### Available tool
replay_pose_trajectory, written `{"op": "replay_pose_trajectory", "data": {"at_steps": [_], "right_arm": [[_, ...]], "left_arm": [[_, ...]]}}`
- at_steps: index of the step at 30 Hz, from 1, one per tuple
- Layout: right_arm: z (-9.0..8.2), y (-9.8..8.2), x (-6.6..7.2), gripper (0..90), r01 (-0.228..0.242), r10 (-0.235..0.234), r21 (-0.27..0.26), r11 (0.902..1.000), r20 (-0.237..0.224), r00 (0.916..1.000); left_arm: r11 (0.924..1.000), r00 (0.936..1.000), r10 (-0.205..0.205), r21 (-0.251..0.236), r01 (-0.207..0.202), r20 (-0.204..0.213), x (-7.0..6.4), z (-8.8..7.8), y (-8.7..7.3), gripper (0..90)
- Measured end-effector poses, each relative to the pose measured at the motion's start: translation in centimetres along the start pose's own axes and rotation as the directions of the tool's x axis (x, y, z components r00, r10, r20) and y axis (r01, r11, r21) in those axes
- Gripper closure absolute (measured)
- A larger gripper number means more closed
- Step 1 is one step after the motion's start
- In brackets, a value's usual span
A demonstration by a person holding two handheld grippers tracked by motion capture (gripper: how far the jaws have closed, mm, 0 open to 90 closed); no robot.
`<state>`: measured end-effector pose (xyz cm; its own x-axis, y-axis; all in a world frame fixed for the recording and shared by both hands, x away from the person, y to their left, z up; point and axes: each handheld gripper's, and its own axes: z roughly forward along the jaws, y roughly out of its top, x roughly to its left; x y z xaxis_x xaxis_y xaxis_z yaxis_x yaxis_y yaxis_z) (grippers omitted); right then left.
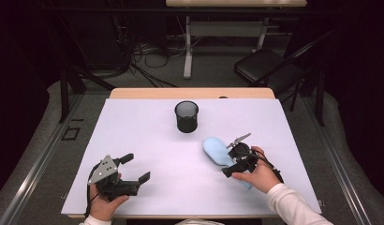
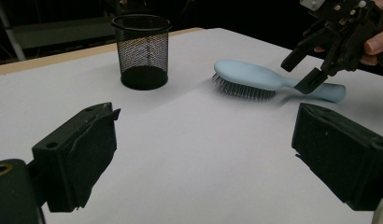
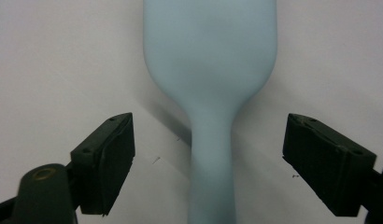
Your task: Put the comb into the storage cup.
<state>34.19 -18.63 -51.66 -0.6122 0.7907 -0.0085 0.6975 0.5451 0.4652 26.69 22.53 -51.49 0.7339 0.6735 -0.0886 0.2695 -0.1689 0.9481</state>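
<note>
Right gripper [image 1: 233, 164] over the blue hairbrush [image 2: 269, 79] handle, jaws apart on each side and not touching it, brush lying on the white surface [image 1: 148, 140] near right, left gripper [image 1: 136, 168] released, near left

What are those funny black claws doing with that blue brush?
A person sits at a white table with a claw in each hand. The right claw is lowered over the handle of a light blue hairbrush, which lies bristles down. Its jaws stand open on either side of the handle and are not gripping it yet. The left claw rests open and empty near the table's front edge. A black mesh pen cup stands upright farther back.
</note>
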Motion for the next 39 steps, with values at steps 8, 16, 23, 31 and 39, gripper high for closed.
{"op": "replay_pose_trajectory", "data": {"at_steps": [8,16,23,31,39], "right_arm": [[-0.1,0.3,-0.4,30.6,0.021,-0.021,0.007,0.9998,0.008,0.9998],[0.3,0.0,-0.7,37.0,0.017,-0.016,0.05,0.9986,-0.021,0.9996],[0.2,-0.1,-1.1,39.0,0.019,-0.019,0.027,0.9994,-0.026,0.9995],[0.1,0.1,-1.3,40.8,-0.007,0.009,0.052,0.9986,-0.034,0.9994],[0.2,0.0,-1.2,51.1,-0.027,0.032,0.076,0.9967,-0.06,0.9977]], "left_arm": [[1.0,1.0,0.002,0.001,-0.002,0.001,0.0,0.0,0.0,6.9],[1.0,1.0,0.003,0.002,-0.003,0.003,0.0,0.0,0.0,6.9],[1.0,1.0,0.003,0.003,-0.003,0.003,0.0,0.0,0.0,7.0],[1.0,1.0,0.003,0.004,-0.003,0.003,0.0,0.0,0.0,7.0],[1.0,1.0,0.0,0.007,0.0,0.003,0.0,0.0,0.0,7.3]]}}
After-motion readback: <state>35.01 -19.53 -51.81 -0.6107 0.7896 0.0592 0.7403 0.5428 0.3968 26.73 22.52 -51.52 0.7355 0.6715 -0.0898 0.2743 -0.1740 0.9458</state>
